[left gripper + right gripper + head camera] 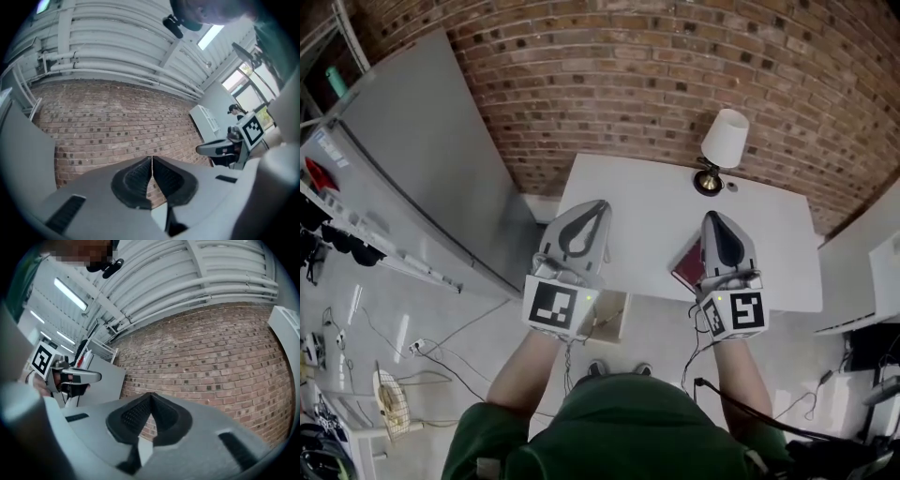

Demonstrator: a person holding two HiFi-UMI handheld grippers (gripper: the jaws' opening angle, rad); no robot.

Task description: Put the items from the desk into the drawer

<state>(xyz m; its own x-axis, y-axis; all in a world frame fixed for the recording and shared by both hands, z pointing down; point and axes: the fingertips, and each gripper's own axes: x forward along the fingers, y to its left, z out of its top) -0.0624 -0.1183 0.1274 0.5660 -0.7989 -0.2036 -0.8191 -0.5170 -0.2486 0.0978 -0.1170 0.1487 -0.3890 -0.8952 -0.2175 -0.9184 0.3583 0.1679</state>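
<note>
1. Left gripper (600, 208): jaws pressed together, empty, over the desk (637, 202).
2. Right gripper (713, 218): jaws together too, nothing held.
3. Red book (686, 266) lies on the desk at 5 o'clock; lamp (722, 150) at 1 o'clock.

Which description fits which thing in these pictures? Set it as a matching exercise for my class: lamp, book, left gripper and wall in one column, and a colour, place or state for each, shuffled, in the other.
Things
1. lamp
2. book
3. left gripper
4. wall

Descriptions
A. dark red
B. jaws together, nothing between them
C. brick
D. white shade, at the far edge of the desk

Pairs: 1-D, 2-A, 3-B, 4-C
</note>
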